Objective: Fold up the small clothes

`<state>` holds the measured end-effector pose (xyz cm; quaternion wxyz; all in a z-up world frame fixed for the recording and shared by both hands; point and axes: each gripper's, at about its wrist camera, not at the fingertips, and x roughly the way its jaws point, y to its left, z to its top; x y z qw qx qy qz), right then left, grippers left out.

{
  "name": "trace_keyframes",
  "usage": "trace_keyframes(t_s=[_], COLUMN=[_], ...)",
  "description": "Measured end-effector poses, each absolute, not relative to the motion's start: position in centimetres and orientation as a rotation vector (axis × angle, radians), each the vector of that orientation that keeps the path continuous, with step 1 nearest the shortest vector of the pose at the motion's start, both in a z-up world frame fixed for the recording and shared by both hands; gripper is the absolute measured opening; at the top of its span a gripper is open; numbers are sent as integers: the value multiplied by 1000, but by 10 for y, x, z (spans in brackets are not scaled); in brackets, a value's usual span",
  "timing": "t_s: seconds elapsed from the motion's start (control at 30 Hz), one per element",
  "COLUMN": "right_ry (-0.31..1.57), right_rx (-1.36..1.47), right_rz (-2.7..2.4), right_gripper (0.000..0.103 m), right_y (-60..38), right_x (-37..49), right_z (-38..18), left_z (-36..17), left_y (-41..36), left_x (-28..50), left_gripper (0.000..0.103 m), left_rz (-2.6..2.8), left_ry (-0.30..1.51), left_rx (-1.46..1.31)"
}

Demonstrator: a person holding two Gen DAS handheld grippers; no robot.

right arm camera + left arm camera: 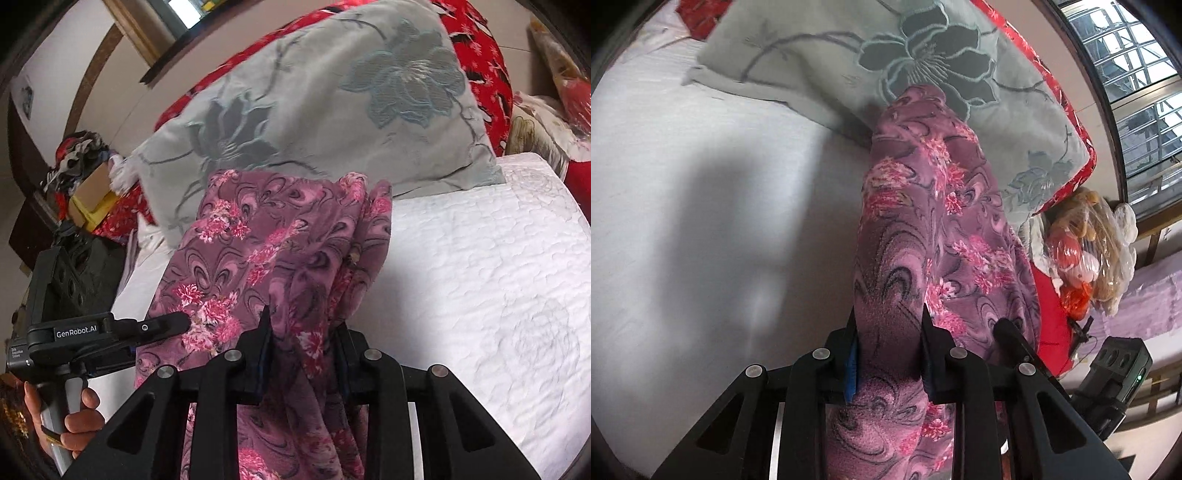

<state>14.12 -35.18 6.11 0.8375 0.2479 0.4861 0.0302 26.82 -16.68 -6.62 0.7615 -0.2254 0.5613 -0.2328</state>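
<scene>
A purple garment with pink flowers (923, 229) hangs lifted above the white bed. My left gripper (889, 325) is shut on one bunched edge of it, the cloth filling the gap between the fingers. In the right wrist view the same purple garment (266, 243) drapes down, and my right gripper (304, 328) is shut on another gathered edge. The left gripper (184, 322) shows there at the left, its tip pressed into the cloth, with a person's hand (77, 413) on its handle. The right gripper's fingertip (1003, 326) pokes into the cloth in the left wrist view.
A grey pillow with a dark flower (923, 62) (314, 110) lies behind the garment, over a red floral blanket (480, 66). The white quilted bedcover (480, 295) (701, 221) spreads below. A plastic bag of things (1089, 251) and a window grille (1137, 92) are at the right.
</scene>
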Motion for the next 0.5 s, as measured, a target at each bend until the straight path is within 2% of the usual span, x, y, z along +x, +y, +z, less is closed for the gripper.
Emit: trace_keyframes(t_s=[0.3,0.5], right_ry=[1085,1130], right_rx=[532,542], right_rz=[130,134], right_gripper=[28,29], right_y=[-297,-279], right_x=[112,102], right_z=[53,37], left_z=[-54,-70], left_y=[-84,-61], left_x=[200,180], left_gripper=[25,27], left_rz=[-426,-389], left_ry=[1243,1269], left_rx=[-496,-475])
